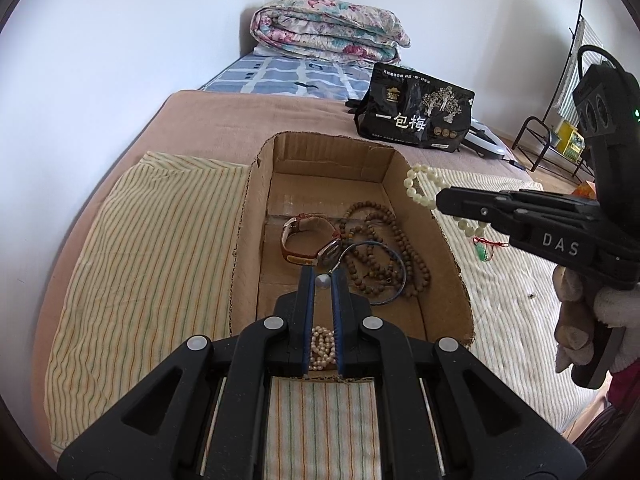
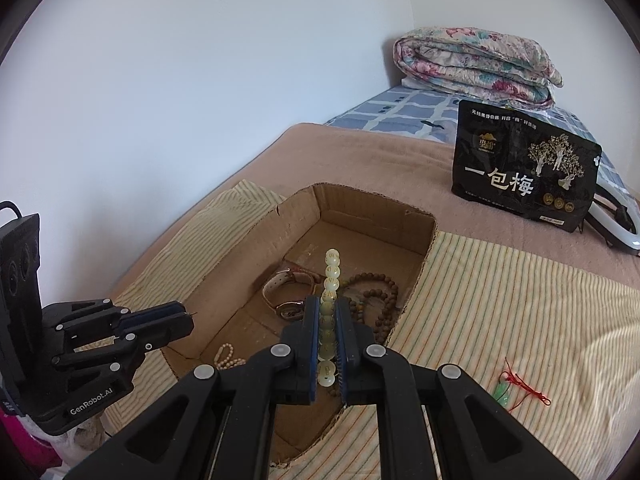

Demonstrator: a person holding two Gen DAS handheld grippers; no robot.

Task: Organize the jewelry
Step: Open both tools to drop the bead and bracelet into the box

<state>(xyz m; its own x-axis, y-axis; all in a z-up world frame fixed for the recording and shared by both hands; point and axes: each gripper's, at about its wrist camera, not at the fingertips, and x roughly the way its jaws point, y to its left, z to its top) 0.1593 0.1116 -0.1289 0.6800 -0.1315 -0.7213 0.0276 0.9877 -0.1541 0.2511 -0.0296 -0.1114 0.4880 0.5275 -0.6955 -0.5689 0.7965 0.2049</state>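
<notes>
An open cardboard box point(image 1: 244, 216) point(image 2: 256, 240) lies on a striped cloth on the bed. Inside are a brown-strap watch point(image 1: 308, 236) point(image 2: 288, 288), a long string of brown wooden beads point(image 1: 384, 240) point(image 2: 380, 292), a thin dark bangle point(image 1: 394, 276) and a small pearl strand point(image 1: 322, 346) point(image 2: 228, 356). My left gripper point(image 1: 323, 280) point(image 2: 188, 318) hovers over the box's near end, jaws narrowly apart around a small silver bead point(image 1: 322, 281). My right gripper point(image 2: 329, 312) point(image 1: 440, 200) is shut on a pale jade-white bead bracelet point(image 2: 331, 280) point(image 1: 416, 188), held above the box's right wall.
A green pendant on red cord point(image 2: 508, 390) point(image 1: 482, 250) lies on the striped cloth right of the box. A black snack bag point(image 1: 416, 112) point(image 2: 524, 168) stands behind the box. A folded floral quilt point(image 1: 328, 32) lies at the bed's head. A metal rack point(image 1: 552, 140) stands at right.
</notes>
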